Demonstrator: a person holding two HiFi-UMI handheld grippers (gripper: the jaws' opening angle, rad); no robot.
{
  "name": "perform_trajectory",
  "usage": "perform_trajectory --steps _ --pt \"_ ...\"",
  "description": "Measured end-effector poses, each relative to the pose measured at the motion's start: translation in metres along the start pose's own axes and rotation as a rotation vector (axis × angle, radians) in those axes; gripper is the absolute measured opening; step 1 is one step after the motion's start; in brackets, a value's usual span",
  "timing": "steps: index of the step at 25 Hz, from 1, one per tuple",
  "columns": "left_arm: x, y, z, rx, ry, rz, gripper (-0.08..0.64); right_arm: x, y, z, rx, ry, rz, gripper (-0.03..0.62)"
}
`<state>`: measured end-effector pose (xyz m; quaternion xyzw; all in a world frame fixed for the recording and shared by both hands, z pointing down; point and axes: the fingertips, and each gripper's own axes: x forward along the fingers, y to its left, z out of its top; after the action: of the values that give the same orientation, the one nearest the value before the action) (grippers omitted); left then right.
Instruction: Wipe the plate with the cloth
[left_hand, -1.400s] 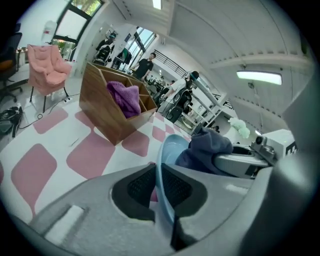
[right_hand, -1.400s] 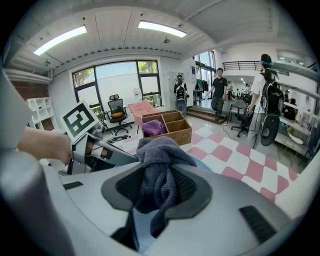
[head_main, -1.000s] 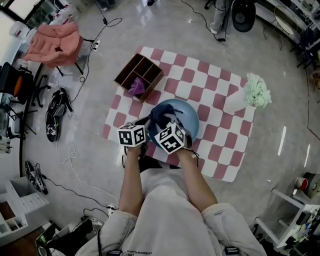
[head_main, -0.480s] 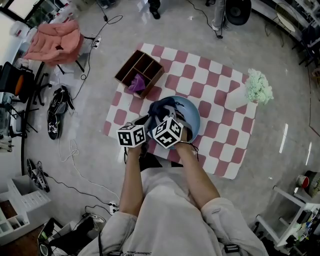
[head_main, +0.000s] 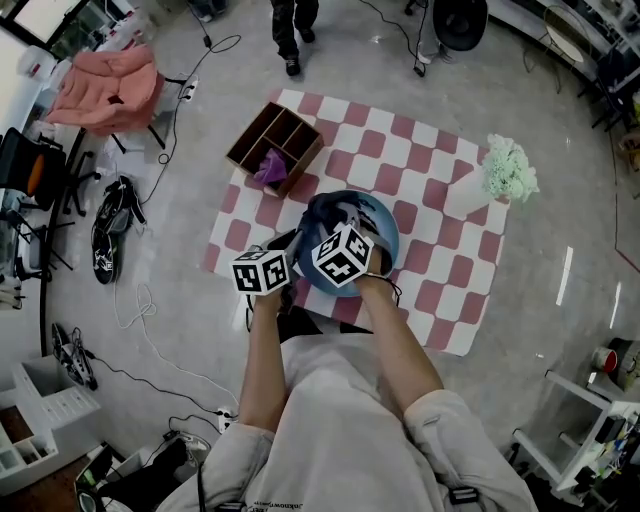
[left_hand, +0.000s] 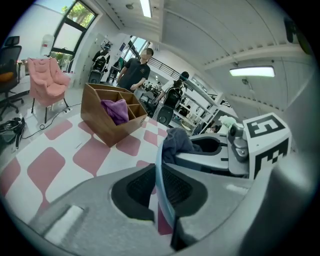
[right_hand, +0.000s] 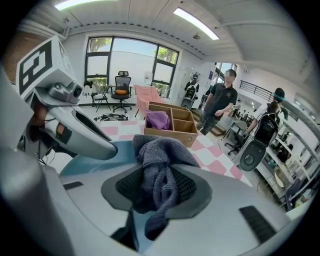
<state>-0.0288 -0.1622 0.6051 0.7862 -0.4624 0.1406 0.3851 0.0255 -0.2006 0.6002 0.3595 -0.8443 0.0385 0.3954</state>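
Note:
A light blue plate (head_main: 385, 230) lies over the near part of the pink-and-white checked mat (head_main: 420, 160). My left gripper (left_hand: 162, 192) is shut on the plate's near-left rim (left_hand: 159, 170), which runs edge-on between its pads. My right gripper (right_hand: 157, 192) is shut on a dark grey-blue knitted cloth (right_hand: 157, 165), bunched between its jaws and resting on the plate (right_hand: 95, 155). In the head view the cloth (head_main: 322, 218) sits on the plate's left half, just beyond the two marker cubes, with both grippers close together at the plate's near edge.
A wooden divided box (head_main: 276, 148) with a purple cloth (head_main: 270, 170) in it stands at the mat's far left. A white vase of pale green flowers (head_main: 495, 180) stands at the mat's right. A person (head_main: 292, 22) walks beyond the mat. A pink chair (head_main: 105, 90) and cables lie left.
The right gripper with the cloth has shifted slightly across the plate. The left gripper has held still on the rim. A person has walked into view beyond the mat.

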Motion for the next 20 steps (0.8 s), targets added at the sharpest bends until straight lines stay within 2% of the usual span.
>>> perform_trajectory --steps 12,20 --pt "0.001 -0.005 0.011 0.025 -0.006 -0.015 0.04 -0.007 -0.035 -0.022 0.01 0.033 -0.047 0.137" --pt "0.004 -0.001 0.009 0.031 0.004 0.005 0.041 -0.008 -0.05 -0.058 0.033 0.1 -0.063 0.138"
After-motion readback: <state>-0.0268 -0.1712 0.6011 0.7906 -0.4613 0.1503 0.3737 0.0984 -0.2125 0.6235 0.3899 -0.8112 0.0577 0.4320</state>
